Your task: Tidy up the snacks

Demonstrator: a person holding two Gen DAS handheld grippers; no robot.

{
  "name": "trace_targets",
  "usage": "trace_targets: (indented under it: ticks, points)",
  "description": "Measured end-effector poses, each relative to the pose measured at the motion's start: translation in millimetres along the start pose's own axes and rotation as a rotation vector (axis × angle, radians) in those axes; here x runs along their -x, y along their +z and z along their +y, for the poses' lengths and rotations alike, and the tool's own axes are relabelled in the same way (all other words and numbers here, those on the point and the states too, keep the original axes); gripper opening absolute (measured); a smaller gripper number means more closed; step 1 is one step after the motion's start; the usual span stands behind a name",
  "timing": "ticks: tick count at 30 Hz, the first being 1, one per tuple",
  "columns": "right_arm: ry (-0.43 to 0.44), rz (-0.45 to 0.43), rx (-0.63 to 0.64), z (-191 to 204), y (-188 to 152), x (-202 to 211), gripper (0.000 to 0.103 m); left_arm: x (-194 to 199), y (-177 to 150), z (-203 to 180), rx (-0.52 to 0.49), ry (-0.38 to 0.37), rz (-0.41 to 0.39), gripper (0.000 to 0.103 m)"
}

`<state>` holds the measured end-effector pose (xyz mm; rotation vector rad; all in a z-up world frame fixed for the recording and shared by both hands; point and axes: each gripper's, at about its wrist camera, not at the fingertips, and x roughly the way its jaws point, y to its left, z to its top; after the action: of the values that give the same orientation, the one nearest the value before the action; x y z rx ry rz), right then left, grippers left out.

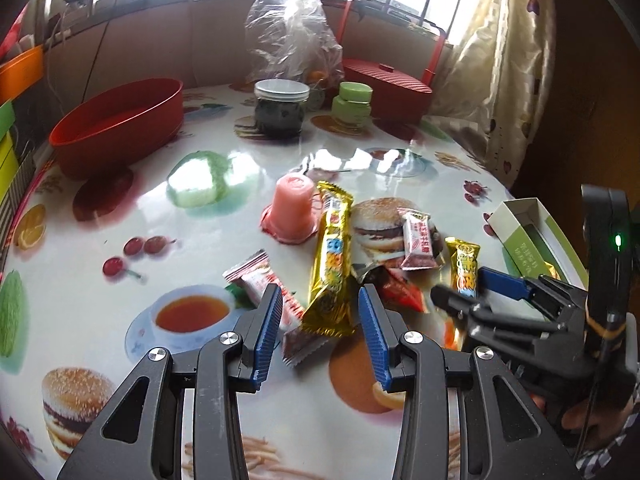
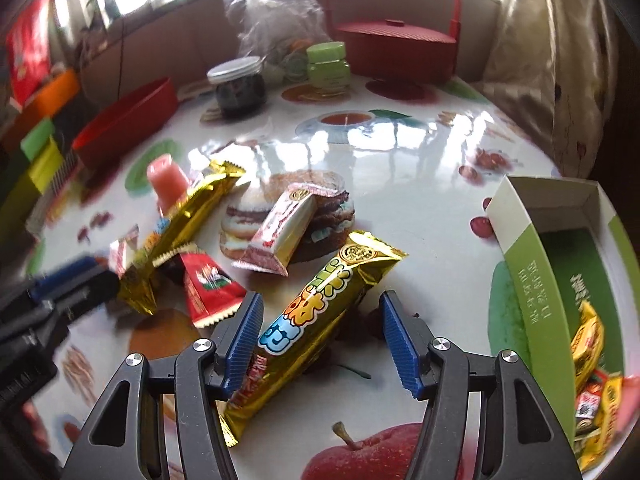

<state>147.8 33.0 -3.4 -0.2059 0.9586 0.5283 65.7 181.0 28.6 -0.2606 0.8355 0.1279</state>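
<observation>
Between right claw [image 2: 320,336] fingers, gold bar [image 2: 316,320]

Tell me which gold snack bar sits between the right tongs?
The shorter gold foil bar, lying apart near the green cardboard box; the longer gold bar overlaps other snacks.

Two wrist fisheyes low over the table [image 1: 360,148], facing the window, sharing the snack pile [image 2: 224,240].

I see a glossy food-print tabletop [image 1: 248,184]. On it: loose snack packets [image 1: 332,264] at centre, a red tub [image 1: 120,124] at ten o'clock, a dark jar [image 1: 280,108] at twelve, a green-and-white box [image 2: 536,280] at three.
</observation>
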Motion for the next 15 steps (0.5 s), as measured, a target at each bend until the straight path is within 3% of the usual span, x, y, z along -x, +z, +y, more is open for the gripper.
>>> trace_targets:
  ticks: [4,13,15]
  points:
    - [-0.036,0.002,0.048,-2.0,-4.6,1.0,0.062,-6.5,8.2,-2.1,-0.012,-0.003,0.003,0.041]
    - [-0.063,0.000,0.029,-26.1,-14.0,9.3,0.066,-26.3,21.7,-3.2,-0.016,-0.029,0.031,0.041]
    - [-0.070,-0.001,0.023,-30.8,-15.6,11.1,0.066,-31.4,22.9,-5.7,-0.030,-0.001,0.042,0.041]
